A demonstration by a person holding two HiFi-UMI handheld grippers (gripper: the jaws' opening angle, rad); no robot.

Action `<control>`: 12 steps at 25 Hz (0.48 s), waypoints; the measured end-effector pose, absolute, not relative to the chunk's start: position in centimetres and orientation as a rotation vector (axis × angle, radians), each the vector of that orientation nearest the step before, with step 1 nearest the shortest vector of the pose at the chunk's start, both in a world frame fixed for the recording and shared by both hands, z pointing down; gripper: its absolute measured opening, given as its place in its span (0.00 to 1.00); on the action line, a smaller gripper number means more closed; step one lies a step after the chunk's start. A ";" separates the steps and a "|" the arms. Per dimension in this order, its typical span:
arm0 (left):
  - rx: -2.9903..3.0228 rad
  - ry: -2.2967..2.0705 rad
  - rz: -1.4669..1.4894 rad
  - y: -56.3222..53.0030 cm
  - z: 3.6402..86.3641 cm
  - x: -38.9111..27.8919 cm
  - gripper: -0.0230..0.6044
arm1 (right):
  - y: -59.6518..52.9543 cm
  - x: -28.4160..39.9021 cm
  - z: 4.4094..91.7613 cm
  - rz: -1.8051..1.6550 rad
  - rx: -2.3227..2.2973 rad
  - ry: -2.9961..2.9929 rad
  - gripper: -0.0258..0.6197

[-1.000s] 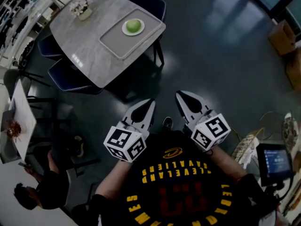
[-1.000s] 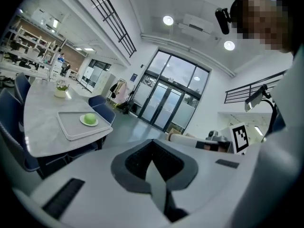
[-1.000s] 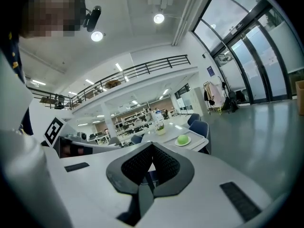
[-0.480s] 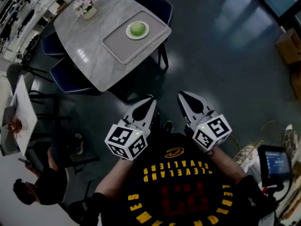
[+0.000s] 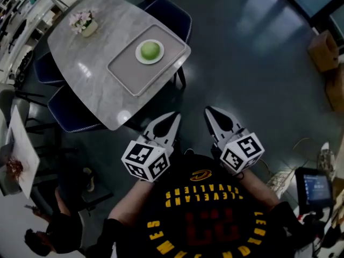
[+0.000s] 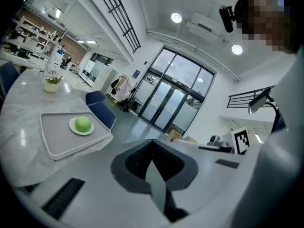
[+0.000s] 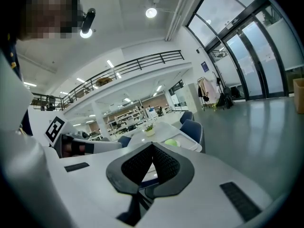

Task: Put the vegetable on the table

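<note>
A round green vegetable [image 5: 150, 50] lies on a small white plate [image 5: 141, 57], which rests on a grey tray [image 5: 129, 71] on the marble table [image 5: 91, 79]. Both grippers are held close to the person's chest, well short of the table. My left gripper [image 5: 174, 116] and right gripper [image 5: 208, 110] are shut with nothing between the jaws. In the left gripper view the vegetable [image 6: 82, 123] is far off to the left of the closed tips of the left gripper [image 6: 152, 140]. In the right gripper view the vegetable [image 7: 171, 142] shows small beyond the right gripper [image 7: 152, 145].
A flower pot [image 5: 82, 21] stands at the table's far end. Blue chairs [image 5: 171, 9] [image 5: 72, 109] ring the table. A second table [image 5: 21, 144] and a seated person [image 5: 59, 230] are at left. Cardboard boxes [image 5: 321, 50] and a screen [image 5: 314, 186] are at right.
The head view has shifted, so the table and vegetable now sit a little lower and further left. Both grippers stay shut by the chest.
</note>
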State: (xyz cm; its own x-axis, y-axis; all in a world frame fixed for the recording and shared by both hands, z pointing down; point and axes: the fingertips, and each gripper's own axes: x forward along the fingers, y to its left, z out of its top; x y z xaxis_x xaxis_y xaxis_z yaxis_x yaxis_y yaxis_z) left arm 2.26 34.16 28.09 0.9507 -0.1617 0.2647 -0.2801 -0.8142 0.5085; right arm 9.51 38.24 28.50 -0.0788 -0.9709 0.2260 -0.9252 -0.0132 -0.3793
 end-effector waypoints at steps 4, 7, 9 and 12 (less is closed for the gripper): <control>2.522 -0.284 0.267 29.2 28.3 3.9 0.04 | 33.6 10.9 28.7 -0.685 -2.093 2.116 0.05; 2.503 -0.288 0.253 25.8 28.6 4.4 0.04 | 30.5 11.6 29.0 -0.712 -2.110 2.108 0.05; 2.479 -0.297 0.246 23.4 29.1 4.3 0.04 | 28.2 11.7 29.4 -0.740 -2.110 2.104 0.05; 2.446 -0.300 0.248 20.4 29.9 3.8 0.04 | 25.0 11.3 29.9 -0.772 -2.099 2.108 0.05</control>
